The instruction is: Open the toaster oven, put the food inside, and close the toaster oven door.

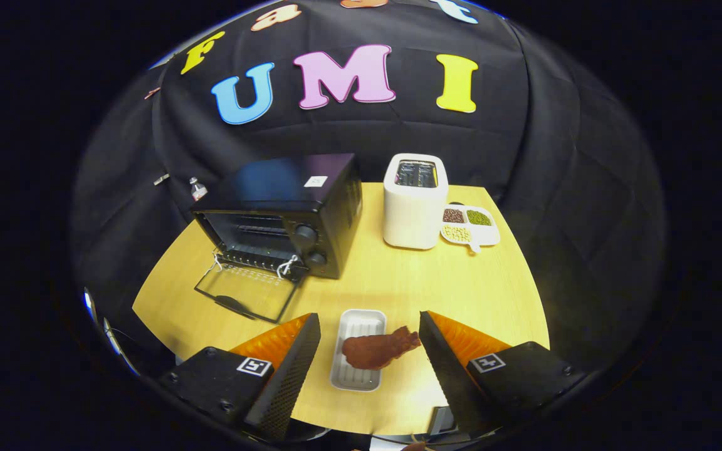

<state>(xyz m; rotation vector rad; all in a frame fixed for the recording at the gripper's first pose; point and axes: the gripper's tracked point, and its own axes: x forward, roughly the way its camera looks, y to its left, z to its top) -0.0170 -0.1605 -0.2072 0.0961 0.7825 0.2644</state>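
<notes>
A black toaster oven [286, 213] stands on the wooden table [398, 282], beyond my fingers to the left. Its glass door [245, 291] lies folded down flat toward me, and the rack inside shows. A brown piece of food [378, 349], shaped like a drumstick, lies across a small white ribbed tray [356, 347] between my fingers, its thin end hanging over the tray's right rim. My gripper [370, 338] is open, with one finger on each side of the tray and neither touching the food.
A white slot toaster [414, 200] stands behind, right of the oven. Beside it sits a white divided dish [470, 225] with beans and seeds. The table's near edge runs just under my fingers.
</notes>
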